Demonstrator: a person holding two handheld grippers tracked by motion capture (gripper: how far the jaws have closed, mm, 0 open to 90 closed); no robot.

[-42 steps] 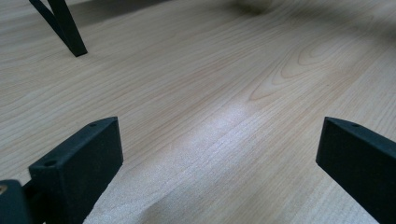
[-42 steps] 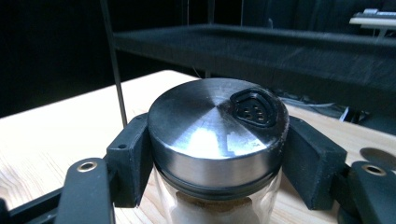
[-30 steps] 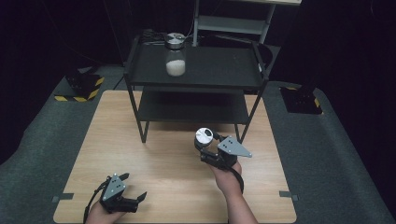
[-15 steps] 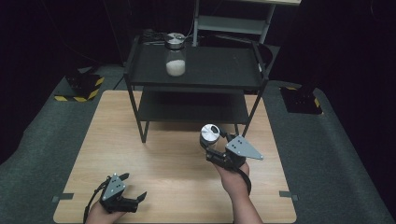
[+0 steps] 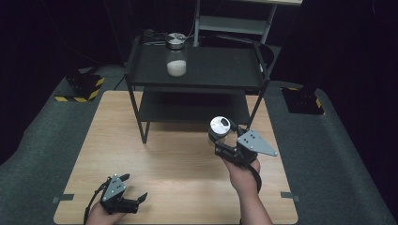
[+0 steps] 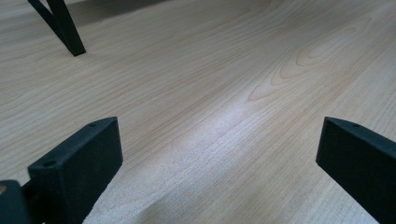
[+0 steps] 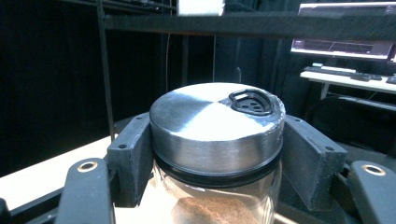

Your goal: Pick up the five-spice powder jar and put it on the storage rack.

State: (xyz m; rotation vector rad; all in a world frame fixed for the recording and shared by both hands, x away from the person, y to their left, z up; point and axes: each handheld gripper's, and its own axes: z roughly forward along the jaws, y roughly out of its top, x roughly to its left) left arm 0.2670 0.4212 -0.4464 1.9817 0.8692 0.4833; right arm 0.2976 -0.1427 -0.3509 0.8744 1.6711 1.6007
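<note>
The shaker jar (image 7: 217, 154) is a glass one with a brushed metal lid that has a small black pour spout with holes near its rim, and there's brownish powder visible through the glass. It's pinched in the right gripper (image 5: 224, 138), one black jaw pressed on each side just under the lid, and it sits upright in the grip. From the high view the jar (image 5: 219, 126) is held up off the worktop (image 5: 178, 159), right in front of the black two-level shelf rack (image 5: 197, 86), near the rack's front right leg and about level with the lower shelf. The person's right hand (image 5: 243, 174) comes up from the bottom edge, with the grey three-cornered plate on top of the gripper pointing off to the right. Up on the top shelf of the rack there's a second jar (image 5: 176, 55), also with a metal lid, with white stuff in it, standing toward the back left, well apart from the held one. The left gripper (image 5: 133, 187) is down at the near left corner of the worktop, jaws spread wide with nothing but bare light wood between them, and in its own view you can see one black rack leg (image 6: 65, 28) at the far top left.
</note>
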